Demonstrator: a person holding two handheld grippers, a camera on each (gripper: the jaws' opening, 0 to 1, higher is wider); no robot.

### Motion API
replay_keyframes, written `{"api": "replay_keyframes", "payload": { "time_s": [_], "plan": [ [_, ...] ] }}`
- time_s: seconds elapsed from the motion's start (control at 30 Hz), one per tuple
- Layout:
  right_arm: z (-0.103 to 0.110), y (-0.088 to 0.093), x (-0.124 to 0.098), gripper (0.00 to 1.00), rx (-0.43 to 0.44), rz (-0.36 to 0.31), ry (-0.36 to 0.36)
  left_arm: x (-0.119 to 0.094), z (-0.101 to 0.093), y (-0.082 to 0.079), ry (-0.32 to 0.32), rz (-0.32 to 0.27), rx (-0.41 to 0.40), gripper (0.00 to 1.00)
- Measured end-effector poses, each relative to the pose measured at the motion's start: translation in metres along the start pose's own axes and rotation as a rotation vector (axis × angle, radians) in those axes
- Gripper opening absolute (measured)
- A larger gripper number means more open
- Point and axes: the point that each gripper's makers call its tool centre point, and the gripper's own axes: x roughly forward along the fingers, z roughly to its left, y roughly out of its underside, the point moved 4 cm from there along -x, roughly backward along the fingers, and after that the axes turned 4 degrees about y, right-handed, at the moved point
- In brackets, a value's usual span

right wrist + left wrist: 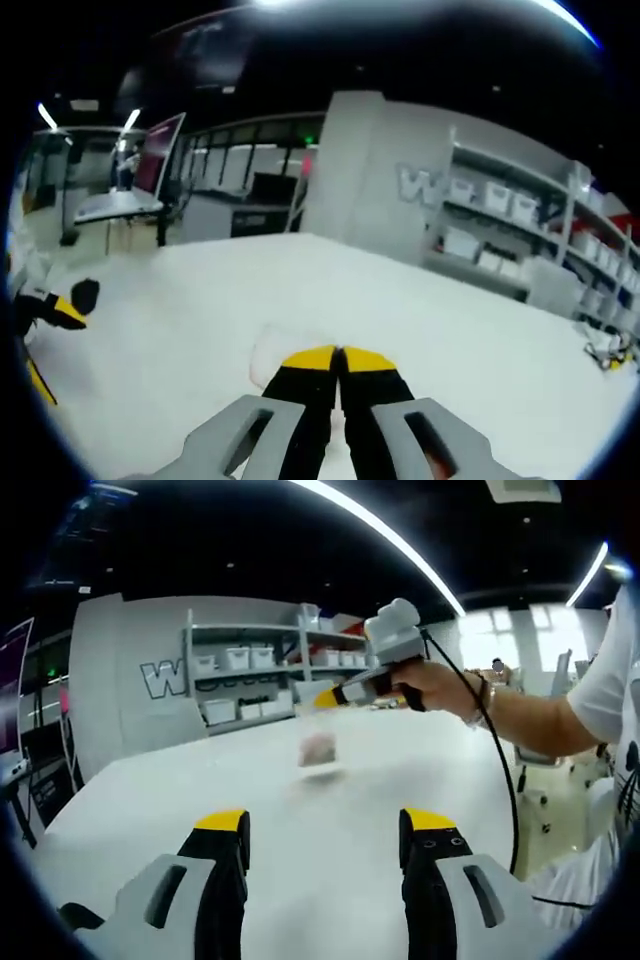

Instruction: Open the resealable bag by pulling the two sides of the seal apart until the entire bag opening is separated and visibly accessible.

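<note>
Ahead, the resealable bag [320, 748] hangs pinched in the clenched right gripper [325, 697] over mid-worktop [150, 800], beyond the released left gripper [325, 825].

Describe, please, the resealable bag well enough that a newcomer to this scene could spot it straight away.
Start at the large white table in front of the grey wall with shelving. In the left gripper view, the right gripper is out over the table's far part, and the resealable bag hangs from its closed tips. It is the small clear pouch with pinkish contents.
</note>
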Motion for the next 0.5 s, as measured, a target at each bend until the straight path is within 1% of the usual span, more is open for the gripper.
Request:
{"api": "replay_keyframes", "payload": {
  "time_s": [0.23,0.5],
  "plan": [
    [-0.004,-0.002,0.010,0.00,0.017,0.003,0.007,0.000,-0.003,-0.002,0.002,-0.003,0.000,0.61],
    [-0.006,-0.001,0.016,0.00,0.034,0.010,0.014,-0.001,-0.007,-0.002,0.008,0.005,-0.002,0.60]
  ]
}}
